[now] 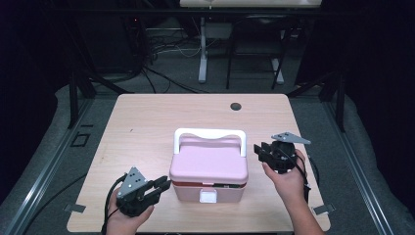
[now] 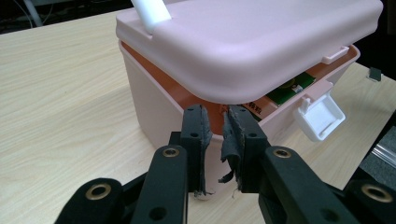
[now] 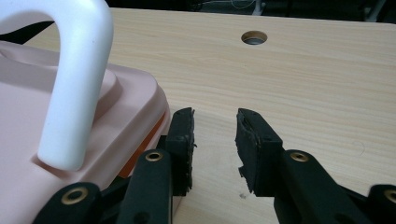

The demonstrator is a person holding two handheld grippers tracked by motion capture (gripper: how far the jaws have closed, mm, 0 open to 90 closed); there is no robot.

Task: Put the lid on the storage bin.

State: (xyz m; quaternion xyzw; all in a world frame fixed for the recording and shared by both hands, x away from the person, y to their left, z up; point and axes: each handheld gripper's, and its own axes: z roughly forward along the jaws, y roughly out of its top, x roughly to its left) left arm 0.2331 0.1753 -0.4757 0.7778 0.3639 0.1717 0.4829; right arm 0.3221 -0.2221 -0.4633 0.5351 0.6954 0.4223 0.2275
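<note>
Pink plastic box with white handle sits mid-table, latch undone, lid ajar. My left gripper, nearly closed on nothing, noses at the front-left lid edge, probably to lift it; right gripper waits half open beside the box

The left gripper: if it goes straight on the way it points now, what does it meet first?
Most likely the left gripper meets the front corner of the pink plastic box, just under its slightly raised pink lid; depth is uncertain.
</note>
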